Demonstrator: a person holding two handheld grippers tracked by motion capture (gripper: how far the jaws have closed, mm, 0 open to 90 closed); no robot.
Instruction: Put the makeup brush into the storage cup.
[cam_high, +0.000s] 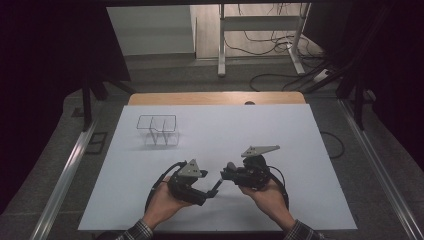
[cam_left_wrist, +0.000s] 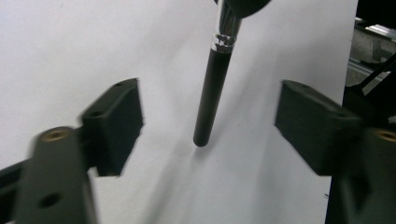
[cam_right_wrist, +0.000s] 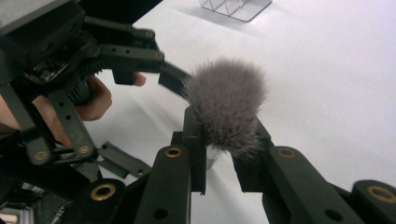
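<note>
Two grippers meet over the white table (cam_high: 280, 135), well on our side of the clear wire-rimmed organizer (cam_high: 158, 130), and we've got a makeup brush (cam_right_wrist: 226, 105) between them. Our right gripper (cam_right_wrist: 224, 149) is pinching the brush just under its fluffy grey head, jaws pressed together on it. Our left gripper (cam_left_wrist: 210, 121) has its jaws spread wide, with the brush's black handle (cam_left_wrist: 212, 93) hanging free between them, touching neither pad, so only the right one is holding it.
</note>
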